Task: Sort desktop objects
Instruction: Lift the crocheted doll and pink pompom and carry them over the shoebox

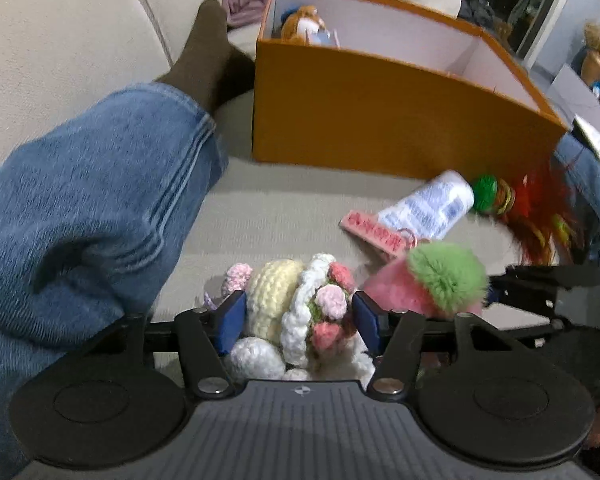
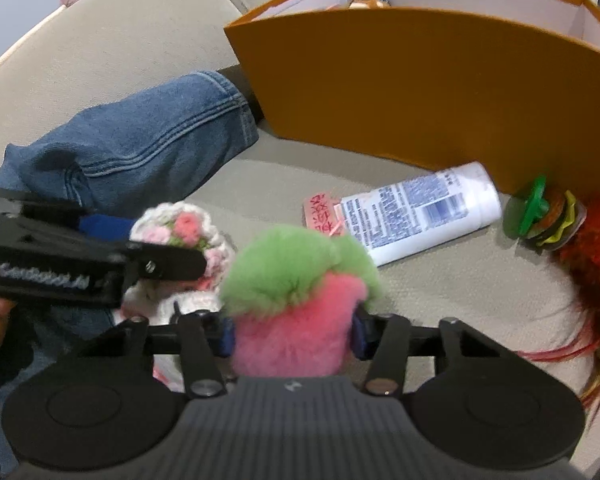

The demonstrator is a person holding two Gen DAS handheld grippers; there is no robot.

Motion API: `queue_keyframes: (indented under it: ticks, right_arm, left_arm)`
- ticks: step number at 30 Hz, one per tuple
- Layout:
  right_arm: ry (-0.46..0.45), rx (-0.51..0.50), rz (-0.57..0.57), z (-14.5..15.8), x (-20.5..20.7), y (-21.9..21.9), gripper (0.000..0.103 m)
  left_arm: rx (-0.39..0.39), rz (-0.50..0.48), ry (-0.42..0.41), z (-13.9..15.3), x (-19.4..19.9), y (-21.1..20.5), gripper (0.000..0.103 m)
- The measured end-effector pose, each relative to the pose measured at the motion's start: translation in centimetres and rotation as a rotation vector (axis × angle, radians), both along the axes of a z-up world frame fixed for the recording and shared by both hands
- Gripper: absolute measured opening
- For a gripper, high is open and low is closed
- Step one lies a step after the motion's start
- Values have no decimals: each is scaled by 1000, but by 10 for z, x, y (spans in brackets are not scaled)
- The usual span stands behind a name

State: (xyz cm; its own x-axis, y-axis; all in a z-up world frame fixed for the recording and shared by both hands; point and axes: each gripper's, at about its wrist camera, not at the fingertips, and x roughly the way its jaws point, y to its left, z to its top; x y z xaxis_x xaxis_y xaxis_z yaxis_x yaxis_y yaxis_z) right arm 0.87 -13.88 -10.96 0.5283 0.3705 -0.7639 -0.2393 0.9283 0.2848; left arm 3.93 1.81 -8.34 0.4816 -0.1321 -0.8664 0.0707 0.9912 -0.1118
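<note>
My left gripper (image 1: 298, 322) is shut on a crocheted doll (image 1: 296, 308) of white and cream yarn with pink flowers; the doll also shows in the right wrist view (image 2: 184, 232). My right gripper (image 2: 294, 334) is shut on a fluffy pink toy with a green top (image 2: 296, 292), which also shows in the left wrist view (image 1: 432, 280). Both are held low over the beige sofa seat (image 1: 268, 208). An orange box (image 1: 380, 120) stands open beyond them, with a plush toy (image 1: 304, 26) inside.
A white bottle (image 2: 424, 210) lies on its side on a pink tag (image 2: 320, 210) before the box. A green toy burger (image 2: 544, 216) and red feathers (image 2: 596, 248) lie at the right. A person's jeans leg (image 1: 88, 216) and brown sock (image 1: 204, 52) lie at the left.
</note>
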Motion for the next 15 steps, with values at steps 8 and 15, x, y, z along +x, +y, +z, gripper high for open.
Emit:
queue_keyframes:
  ticks: [8,15]
  right_arm:
    - [-30,-118,-88,6,-5,-22,51]
    - [-57,-124,-112,9,-9,-34,55]
  left_arm:
    - [20,-174,-93,11,28,-42,51]
    - [-18,-180,-95,10,36,-47,52]
